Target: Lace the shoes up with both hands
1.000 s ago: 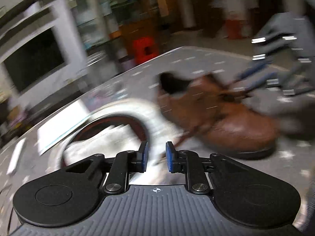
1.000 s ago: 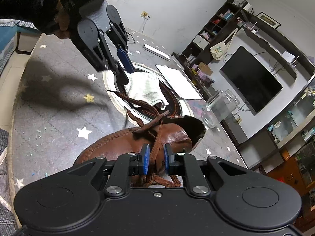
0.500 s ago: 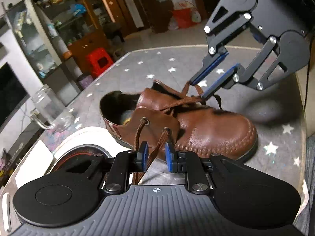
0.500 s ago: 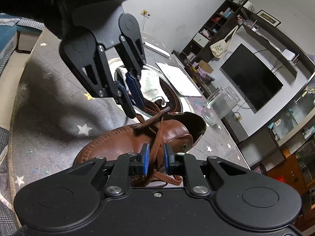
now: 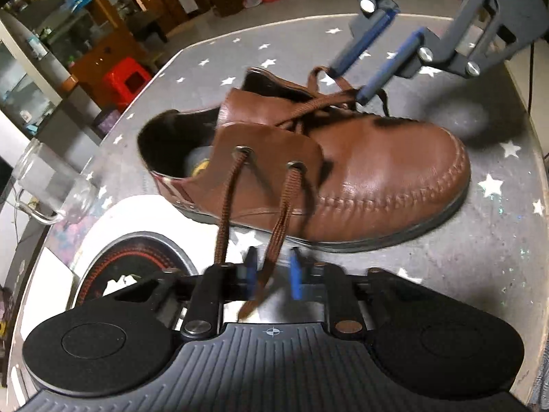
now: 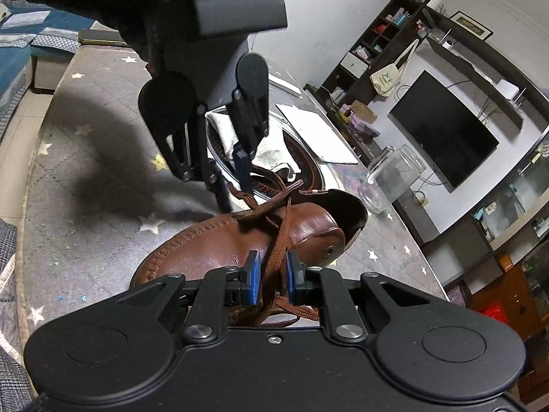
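Left wrist: left gripper (image 5: 273,276) fingers parted around lace (image 5: 279,219) | right gripper (image 6: 271,276) fingers likewise.

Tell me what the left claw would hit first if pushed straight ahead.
Probably the lace strand already between its open fingers, then the brown shoe flap with the eyelets; depth is uncertain.

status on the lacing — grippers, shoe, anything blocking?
Left gripper and right gripper both open, a lace end between each one's fingers. Brown shoe upright on the table, laces crossed, untied. Glass jar nearby, clear.
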Action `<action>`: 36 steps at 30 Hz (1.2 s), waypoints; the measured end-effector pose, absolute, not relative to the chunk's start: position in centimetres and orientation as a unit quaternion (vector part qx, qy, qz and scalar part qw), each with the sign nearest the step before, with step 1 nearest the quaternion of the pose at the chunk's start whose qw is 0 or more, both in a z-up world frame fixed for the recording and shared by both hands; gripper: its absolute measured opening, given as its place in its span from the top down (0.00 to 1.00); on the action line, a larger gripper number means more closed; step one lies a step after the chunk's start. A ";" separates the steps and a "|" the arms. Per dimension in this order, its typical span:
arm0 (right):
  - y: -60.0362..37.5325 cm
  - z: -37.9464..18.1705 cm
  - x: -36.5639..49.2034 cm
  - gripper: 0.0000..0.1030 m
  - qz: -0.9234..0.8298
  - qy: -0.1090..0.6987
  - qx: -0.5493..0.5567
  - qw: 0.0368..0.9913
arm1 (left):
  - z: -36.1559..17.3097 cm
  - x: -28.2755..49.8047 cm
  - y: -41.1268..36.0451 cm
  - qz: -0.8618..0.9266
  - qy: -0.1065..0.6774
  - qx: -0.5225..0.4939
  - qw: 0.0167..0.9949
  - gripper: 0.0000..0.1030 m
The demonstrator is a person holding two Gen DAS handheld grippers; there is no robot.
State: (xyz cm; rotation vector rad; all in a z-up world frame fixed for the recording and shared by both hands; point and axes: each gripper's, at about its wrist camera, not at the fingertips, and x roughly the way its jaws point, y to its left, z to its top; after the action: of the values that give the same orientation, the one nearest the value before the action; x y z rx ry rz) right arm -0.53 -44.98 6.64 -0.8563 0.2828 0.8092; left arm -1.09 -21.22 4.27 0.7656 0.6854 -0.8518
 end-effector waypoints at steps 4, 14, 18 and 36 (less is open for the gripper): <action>-45.1 6.6 -0.5 0.85 0.380 0.135 -0.401 0.823 | 5.3 -2.8 -20.9 -0.406 0.309 0.307 0.804 0.93; -45.0 6.0 -0.8 0.85 0.380 0.137 -0.400 0.823 | 9.9 -3.9 -21.3 -0.408 0.254 0.129 0.867 0.94; -45.1 6.3 -1.1 0.85 0.377 0.131 -0.397 0.826 | 9.8 -2.1 -20.5 -0.391 0.277 0.031 0.877 0.94; -43.5 6.2 1.5 0.85 0.412 0.100 -0.295 0.856 | 10.7 -0.9 -18.8 -0.420 0.316 -0.005 0.851 0.93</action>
State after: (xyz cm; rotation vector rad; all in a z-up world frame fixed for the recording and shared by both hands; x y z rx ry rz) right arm 1.55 -43.48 6.24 -0.6204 0.2107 0.8657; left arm -0.89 -18.80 10.66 -0.0100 0.6645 -0.8842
